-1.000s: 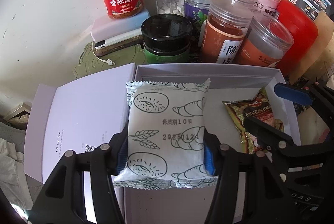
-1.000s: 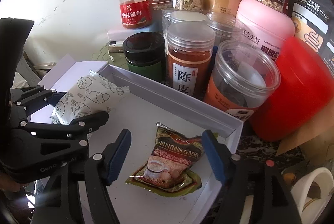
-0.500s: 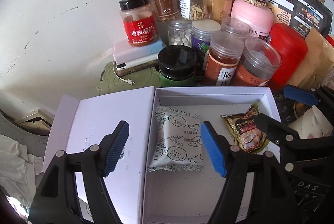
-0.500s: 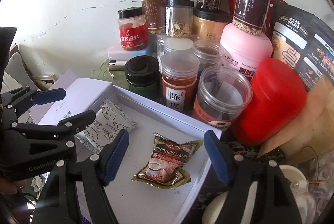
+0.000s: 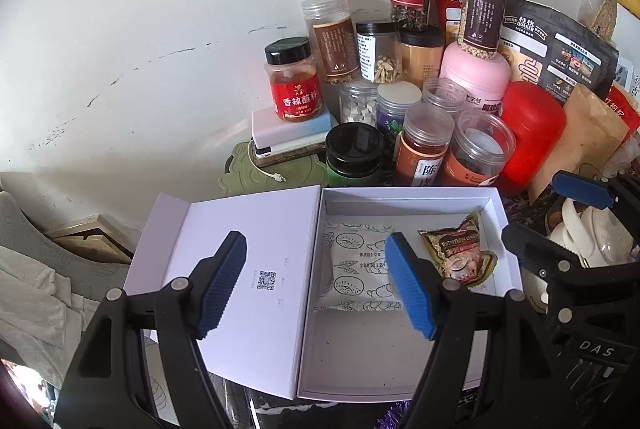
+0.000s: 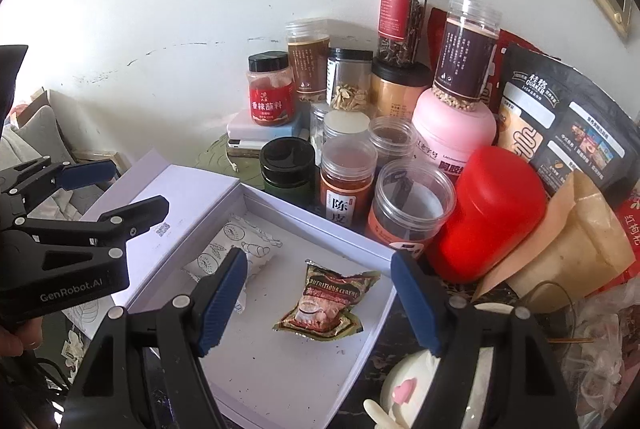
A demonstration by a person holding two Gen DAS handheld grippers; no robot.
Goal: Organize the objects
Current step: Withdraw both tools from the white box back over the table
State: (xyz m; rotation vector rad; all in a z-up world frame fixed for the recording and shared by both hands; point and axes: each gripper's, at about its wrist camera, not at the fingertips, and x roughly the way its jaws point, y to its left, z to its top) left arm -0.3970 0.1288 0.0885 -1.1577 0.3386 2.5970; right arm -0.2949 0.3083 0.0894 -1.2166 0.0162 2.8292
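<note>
Moved: left gripper point(image 5: 316, 285) let go of the white pastry packet point(image 5: 360, 265) a second ago and lifted away; right gripper point(image 6: 320, 301) rose too, so both views now take in more of the jar cluster.
Packet place: flat in the white box point(image 5: 408, 361), left half, just beside the brown cereal sachet point(image 5: 460, 253) at its 3 o'clock.
Box lid: open point(image 5: 256, 253), lying at 9 o'clock of the tray.
Left tongs: spread, nothing between the pads.
Right tongs: spread, empty, hovering over the sachet point(image 6: 324, 305).
Handling: both packs look light, soft, crinkly and slippery; contents probably crushable.
Grip: take by the long side edges or a sealed end, gentle squeeze.
Jars: crowded at 12 o'clock of box, untouched.
</note>
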